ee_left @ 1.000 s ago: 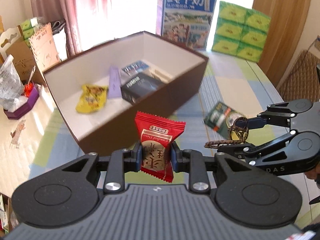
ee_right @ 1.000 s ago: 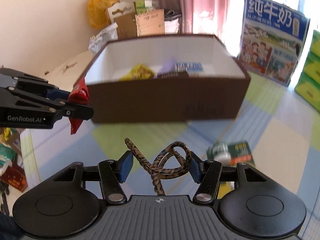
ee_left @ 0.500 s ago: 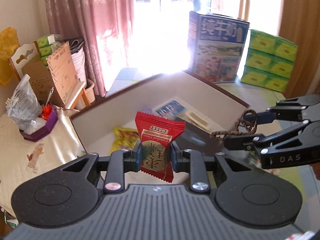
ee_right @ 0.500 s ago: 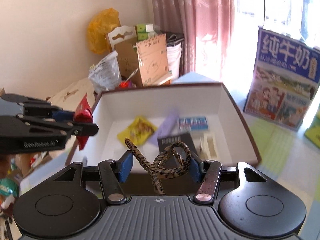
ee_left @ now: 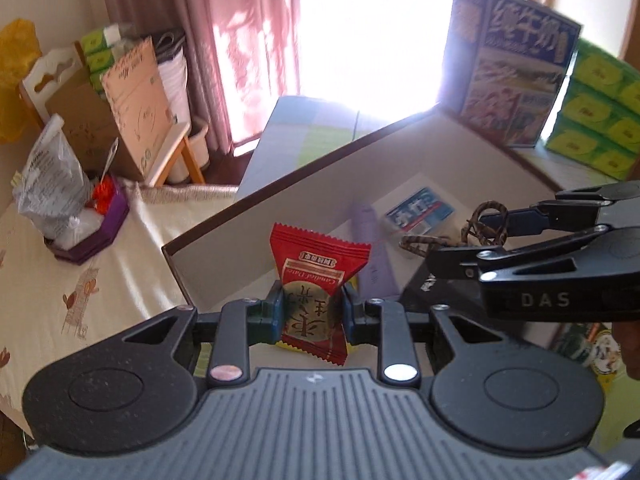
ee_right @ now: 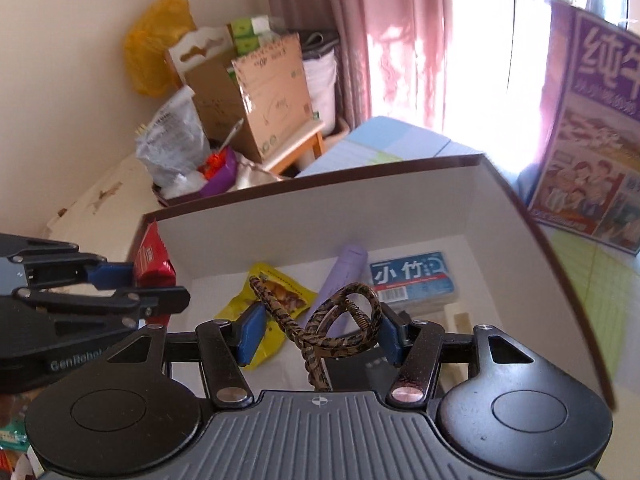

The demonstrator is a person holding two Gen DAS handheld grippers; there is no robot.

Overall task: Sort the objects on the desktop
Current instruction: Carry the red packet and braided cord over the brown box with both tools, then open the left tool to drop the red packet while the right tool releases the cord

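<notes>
Above an open brown box (ee_right: 520,216), the left gripper (ee_left: 313,314) jaws pinch a red candy packet (ee_left: 316,280); the right gripper (ee_right: 320,330) jaws pinch a leopard-print hair tie (ee_right: 336,320).

A pastel checked surface (ee_right: 592,276) is carrying a brown box (ee_right: 532,240), open at the top. A milk carton (ee_left: 516,80) and stacked green tissue packs (ee_left: 600,108) are standing on it beyond the box. A green packet (ee_left: 580,344) is lying beside the box.

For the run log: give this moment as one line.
left gripper: shut on red candy packet | right gripper: shut on hair tie | both over brown box | nothing released
</notes>
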